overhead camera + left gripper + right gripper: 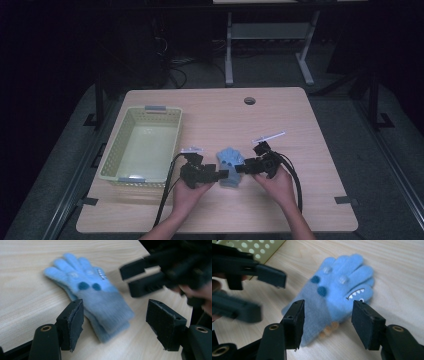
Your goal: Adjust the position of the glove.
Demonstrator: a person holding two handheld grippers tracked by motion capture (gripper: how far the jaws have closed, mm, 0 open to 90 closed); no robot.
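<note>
A light blue knitted glove [230, 165] with dark blue spots and a toothy face on the thumb lies flat on the wooden table [215, 115], fingers pointing away from me. It looks like a stacked pair [100, 302], with a second cuff under the top one [337, 292]. My left gripper [223, 175] is at the glove's left cuff side, jaws open [115, 327]. My right gripper [240, 168] comes in from the right, jaws open [327, 322] on either side of the cuff. Neither holds anything.
A pale yellow-green perforated basket [172, 150] stands empty at the table's left, close beside the left hand. A round cable hole [249, 100] sits near the far edge. Black cables trail from both grippers toward the near edge.
</note>
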